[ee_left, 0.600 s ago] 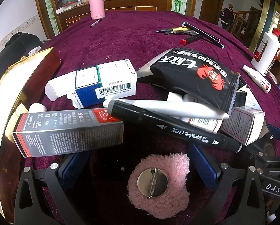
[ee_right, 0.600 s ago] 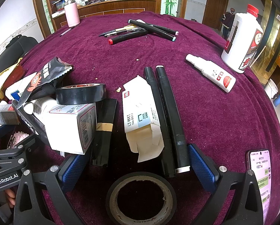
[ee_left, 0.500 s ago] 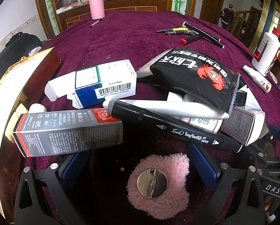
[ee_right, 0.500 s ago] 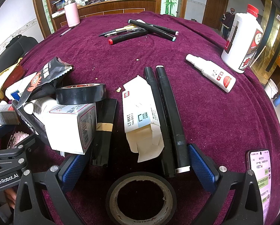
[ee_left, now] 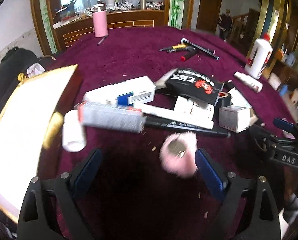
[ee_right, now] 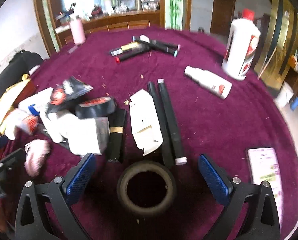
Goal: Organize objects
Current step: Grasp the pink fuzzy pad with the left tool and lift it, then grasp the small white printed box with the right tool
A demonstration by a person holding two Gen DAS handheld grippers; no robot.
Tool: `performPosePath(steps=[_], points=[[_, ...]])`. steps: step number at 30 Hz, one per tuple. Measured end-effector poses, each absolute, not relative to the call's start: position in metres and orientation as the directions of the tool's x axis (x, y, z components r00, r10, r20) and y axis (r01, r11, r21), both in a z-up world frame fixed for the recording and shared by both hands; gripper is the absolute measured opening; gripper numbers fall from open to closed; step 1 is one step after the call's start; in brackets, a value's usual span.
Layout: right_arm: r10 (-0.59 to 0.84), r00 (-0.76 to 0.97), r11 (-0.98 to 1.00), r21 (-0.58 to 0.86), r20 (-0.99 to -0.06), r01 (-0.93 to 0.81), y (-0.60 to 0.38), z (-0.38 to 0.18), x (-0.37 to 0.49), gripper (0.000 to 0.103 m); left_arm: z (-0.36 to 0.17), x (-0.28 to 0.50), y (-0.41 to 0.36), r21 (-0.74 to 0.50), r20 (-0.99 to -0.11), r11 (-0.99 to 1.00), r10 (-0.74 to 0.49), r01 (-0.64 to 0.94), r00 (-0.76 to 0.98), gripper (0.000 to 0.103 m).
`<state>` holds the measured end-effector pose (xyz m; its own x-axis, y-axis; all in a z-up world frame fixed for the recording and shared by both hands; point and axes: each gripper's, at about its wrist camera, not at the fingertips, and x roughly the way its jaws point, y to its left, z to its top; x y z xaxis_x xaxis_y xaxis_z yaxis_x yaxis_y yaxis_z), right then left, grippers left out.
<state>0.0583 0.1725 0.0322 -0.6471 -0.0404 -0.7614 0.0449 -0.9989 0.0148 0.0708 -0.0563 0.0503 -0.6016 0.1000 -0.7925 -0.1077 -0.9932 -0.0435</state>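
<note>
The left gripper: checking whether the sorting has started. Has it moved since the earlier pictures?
Yes. The left gripper has pulled back and risen: the pink fuzzy pad now sits beside its right finger.

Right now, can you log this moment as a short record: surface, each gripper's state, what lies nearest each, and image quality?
surface: round table under dark purple cloth
left gripper: open, holding nothing
nearest left: fluffy pink pad with a metal disc, beside its right finger; contact unclear
right gripper: open, holding nothing
nearest right: dark roll of tape lying flat between the fingers, untouched
clutter: pile of boxes, a black snack bag and markers
image quality: motion blur in both views
</note>
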Motion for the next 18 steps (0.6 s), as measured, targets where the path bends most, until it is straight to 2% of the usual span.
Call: performPosePath(steps=[5,7,8,9,13,16,18], points=[[-0.080,-0.676,-0.996,0.039,-0.732,0.076,0.167,0.042,0.075,0.103,0.051,0.080,-0.082,-0.109,-0.801,-0.989,0.146,-0.099,-0.580,0.090],[-0.087,-0.679,-0.996,0.046,-0.729,0.078,0.165,0.044,0.077,0.103,0.047,0.076,-0.080,-0.121,-0.810,-0.987,0.159,-0.105,-0.564,0.085],[-0.090,-0.684,-0.996,0.048,-0.724,0.080,0.164,0.046,0.079,0.103,0.045,0.074,-0.076,-0.120,-0.814,-0.985,0.168,-0.122,-0.556,0.079],[-0.092,-0.688,-0.995,0.049,-0.720,0.083,0.162,0.047,0.080,0.103,0.043,0.071,-0.070,-0.120,-0.819,-0.982,0.182,-0.149,-0.544,0.077],[-0.087,-0.694,-0.996,0.045,-0.714,0.079,0.162,0.050,0.083,0.103,0.029,0.057,-0.034,-0.120,-0.845,-0.959,0.235,-0.258,-0.480,0.077],[-0.075,-0.692,-0.997,0.041,-0.718,0.065,0.167,0.050,0.083,0.103,0.018,0.046,-0.016,-0.101,-0.857,-0.954,0.227,-0.282,-0.463,0.076],[-0.073,-0.689,-0.997,0.042,-0.721,0.062,0.170,0.049,0.085,0.103,0.014,0.039,-0.011,-0.117,-0.860,-0.953,0.237,-0.279,-0.451,0.070]])
